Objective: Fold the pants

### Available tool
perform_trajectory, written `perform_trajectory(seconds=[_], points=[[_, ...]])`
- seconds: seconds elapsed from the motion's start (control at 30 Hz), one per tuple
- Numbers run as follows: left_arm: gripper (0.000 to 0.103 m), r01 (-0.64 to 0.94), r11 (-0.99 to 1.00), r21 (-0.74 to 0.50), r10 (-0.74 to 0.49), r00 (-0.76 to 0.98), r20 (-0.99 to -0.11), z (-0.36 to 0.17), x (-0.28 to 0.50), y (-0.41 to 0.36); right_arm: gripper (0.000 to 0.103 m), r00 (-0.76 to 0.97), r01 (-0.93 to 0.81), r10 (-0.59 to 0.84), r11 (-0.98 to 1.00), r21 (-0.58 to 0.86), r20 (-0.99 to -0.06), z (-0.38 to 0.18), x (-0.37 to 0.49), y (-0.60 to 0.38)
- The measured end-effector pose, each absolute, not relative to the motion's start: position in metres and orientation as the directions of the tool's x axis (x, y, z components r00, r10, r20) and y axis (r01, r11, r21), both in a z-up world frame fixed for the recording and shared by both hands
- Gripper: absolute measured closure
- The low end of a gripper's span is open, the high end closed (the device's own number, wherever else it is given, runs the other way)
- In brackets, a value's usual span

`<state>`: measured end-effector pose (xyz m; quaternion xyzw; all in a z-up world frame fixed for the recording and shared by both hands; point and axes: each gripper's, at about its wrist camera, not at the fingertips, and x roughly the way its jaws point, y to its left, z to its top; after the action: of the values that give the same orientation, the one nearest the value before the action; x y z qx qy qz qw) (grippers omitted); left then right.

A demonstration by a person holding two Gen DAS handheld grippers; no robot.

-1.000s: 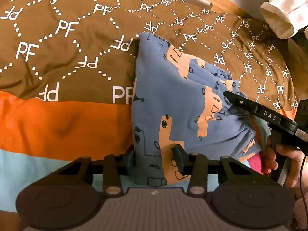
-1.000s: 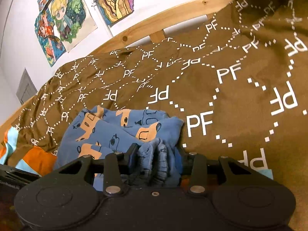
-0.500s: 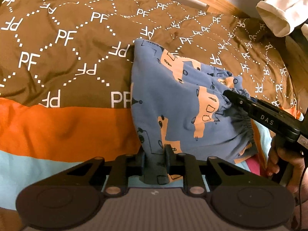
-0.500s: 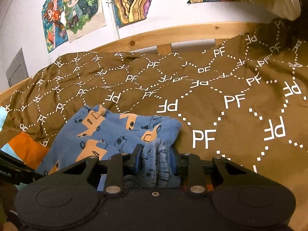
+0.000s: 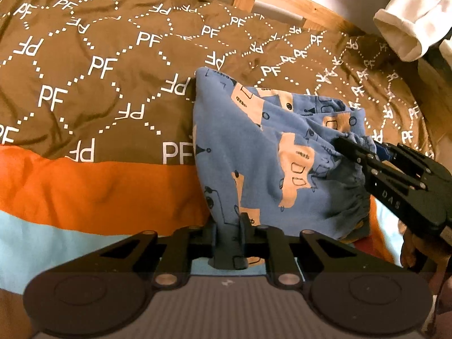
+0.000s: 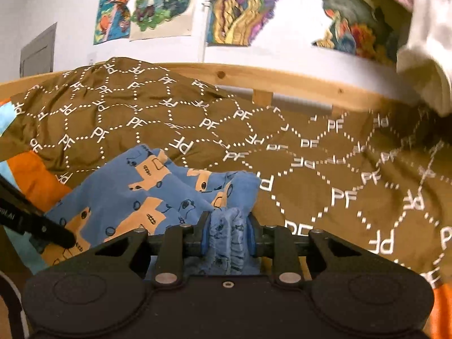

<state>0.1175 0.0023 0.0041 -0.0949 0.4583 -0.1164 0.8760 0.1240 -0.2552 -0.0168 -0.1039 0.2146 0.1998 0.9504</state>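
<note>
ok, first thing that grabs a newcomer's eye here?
The blue pants with orange truck prints, lying mid-bed on the brown PF-patterned blanket. The left gripper pinches their near edge and the right gripper clamps the bunched waistband. Bright cartoon posters line the wall above the wooden bed rail.

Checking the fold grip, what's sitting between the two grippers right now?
In the left wrist view, only the blue printed cotton pants span from the left gripper to the right gripper; both grip the fabric.
</note>
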Motion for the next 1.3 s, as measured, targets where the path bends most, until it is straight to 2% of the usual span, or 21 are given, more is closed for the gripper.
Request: perform_trajectory(seconds=[0.13,0.4,0.87,1.03,1.3], points=[[0.087,0.121,0.939,-0.321,-0.330,0.574,-0.750,0.016,0.115,0.008,0.079,0.847,-0.435,0.322,0.878,-0.202,-0.424,-0.004,0.111,-0.245],[0.087,0.170,0.932,-0.319,-0.352,0.628,-0.694,0.036,0.116,0.004,0.080,0.887,-0.407,0.300,0.867,-0.288,-0.350,0.021,0.103,-0.235],[0.087,0.202,0.935,-0.293,-0.347,0.696,-0.629,0.064,0.132,-0.003,0.081,0.914,-0.382,0.294,0.858,-0.345,-0.280,0.053,0.127,-0.235],[0.087,0.218,0.942,-0.255,-0.329,0.746,-0.579,0.076,0.148,-0.006,0.081,0.921,-0.374,0.300,0.858,-0.352,-0.248,0.067,0.150,-0.235],[0.087,0.205,0.951,-0.231,-0.302,0.776,-0.553,0.071,0.183,-0.011,0.081,0.915,-0.386,0.306,0.856,-0.345,-0.264,0.073,0.197,-0.236]])
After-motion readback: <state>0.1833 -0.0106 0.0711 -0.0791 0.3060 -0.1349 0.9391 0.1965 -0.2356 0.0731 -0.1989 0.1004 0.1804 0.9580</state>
